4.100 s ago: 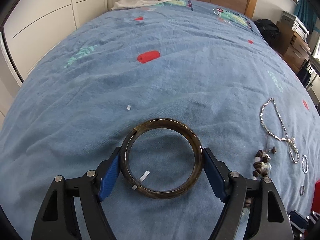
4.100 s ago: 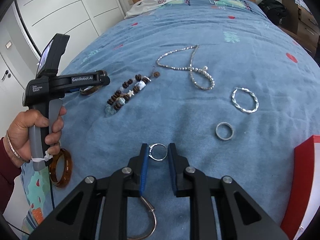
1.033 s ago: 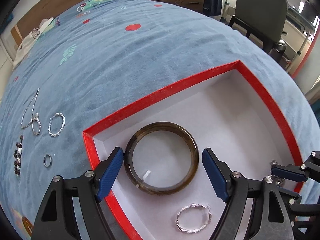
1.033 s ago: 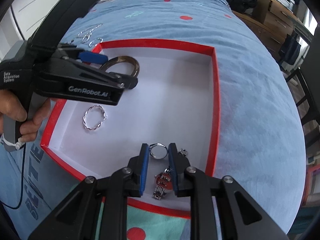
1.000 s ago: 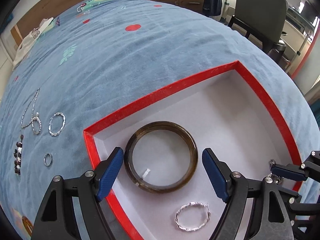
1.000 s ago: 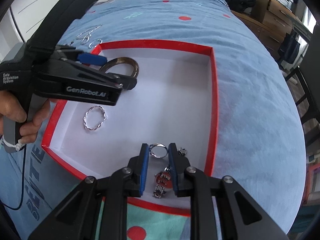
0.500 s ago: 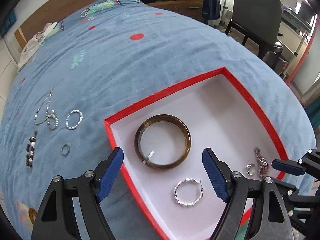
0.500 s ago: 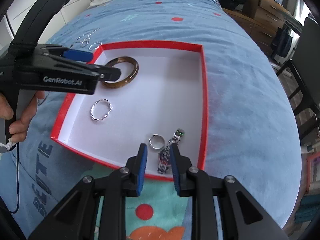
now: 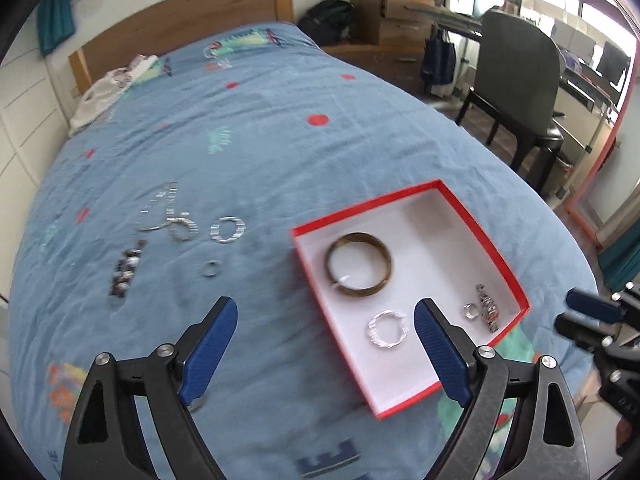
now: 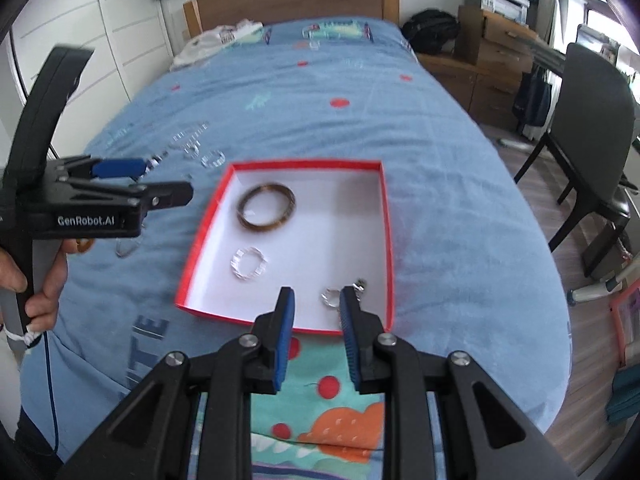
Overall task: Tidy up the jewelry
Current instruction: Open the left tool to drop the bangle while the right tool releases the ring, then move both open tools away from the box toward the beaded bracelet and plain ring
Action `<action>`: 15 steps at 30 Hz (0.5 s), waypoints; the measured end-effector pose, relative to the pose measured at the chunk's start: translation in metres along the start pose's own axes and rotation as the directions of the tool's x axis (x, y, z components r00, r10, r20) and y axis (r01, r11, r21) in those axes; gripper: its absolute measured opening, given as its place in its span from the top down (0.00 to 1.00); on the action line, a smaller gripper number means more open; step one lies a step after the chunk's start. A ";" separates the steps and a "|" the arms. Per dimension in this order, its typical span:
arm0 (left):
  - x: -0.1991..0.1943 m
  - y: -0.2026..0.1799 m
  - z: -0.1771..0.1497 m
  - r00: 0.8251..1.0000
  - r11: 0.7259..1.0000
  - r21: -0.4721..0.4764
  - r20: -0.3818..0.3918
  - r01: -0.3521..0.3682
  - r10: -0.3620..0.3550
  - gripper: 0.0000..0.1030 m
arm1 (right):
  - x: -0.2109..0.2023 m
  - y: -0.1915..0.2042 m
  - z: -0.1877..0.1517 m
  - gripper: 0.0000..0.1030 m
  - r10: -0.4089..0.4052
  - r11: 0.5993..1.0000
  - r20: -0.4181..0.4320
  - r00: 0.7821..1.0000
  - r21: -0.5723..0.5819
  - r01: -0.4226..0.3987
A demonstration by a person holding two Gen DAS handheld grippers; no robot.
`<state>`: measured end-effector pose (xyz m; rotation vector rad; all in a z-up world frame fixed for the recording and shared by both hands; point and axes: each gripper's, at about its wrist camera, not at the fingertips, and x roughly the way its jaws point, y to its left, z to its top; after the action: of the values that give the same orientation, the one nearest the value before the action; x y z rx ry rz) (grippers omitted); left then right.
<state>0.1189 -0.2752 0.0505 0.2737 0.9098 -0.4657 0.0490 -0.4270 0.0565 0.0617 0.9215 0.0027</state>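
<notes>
left wrist view: the red box (image 9: pixel 484 236) on the blue bedspread (image 9: pixel 280 152) holds 4 pieces — a brown bangle (image 9: pixel 359 269), a twisted silver hoop (image 9: pixel 388 329), a small ring (image 9: pixel 471 311) and a watch-like charm (image 9: pixel 489 307). the left gripper (image 9: pixel 324 344) hangs above, blue pads wide apart, empty. a necklace (image 9: pixel 168 216), hoop (image 9: pixel 227 229), ring (image 9: pixel 211 269) and beaded strand (image 9: pixel 125 272) lie on the bedspread to the left of the box.

right wrist view: the right gripper (image 10: pixel 316 320) hovers over the box's (image 10: pixel 387 240) near edge, parted and empty — the small ring (image 10: pixel 330 297) lies just beyond.

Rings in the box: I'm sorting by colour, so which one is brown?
The large bangle at the box's far left end is brown; the twisted hoop and small ring nearer the grippers are silver.
</notes>
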 end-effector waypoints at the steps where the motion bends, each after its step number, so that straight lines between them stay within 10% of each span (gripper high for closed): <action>1: -0.006 0.006 -0.003 1.000 1.000 -0.005 0.006 -0.006 0.006 0.13 | -0.005 0.005 0.002 0.78 0.002 1.000 0.013 1.000 -0.004 -0.001; 15: -0.108 0.150 -0.046 0.978 0.976 -0.148 0.112 -0.158 0.175 0.13 | -0.060 0.094 0.041 0.77 0.063 0.996 0.156 0.986 -0.080 -0.051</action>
<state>0.1051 -0.0966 0.1151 0.1901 0.7853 -0.2598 0.0480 -0.3372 0.1339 0.0181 0.7599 0.0850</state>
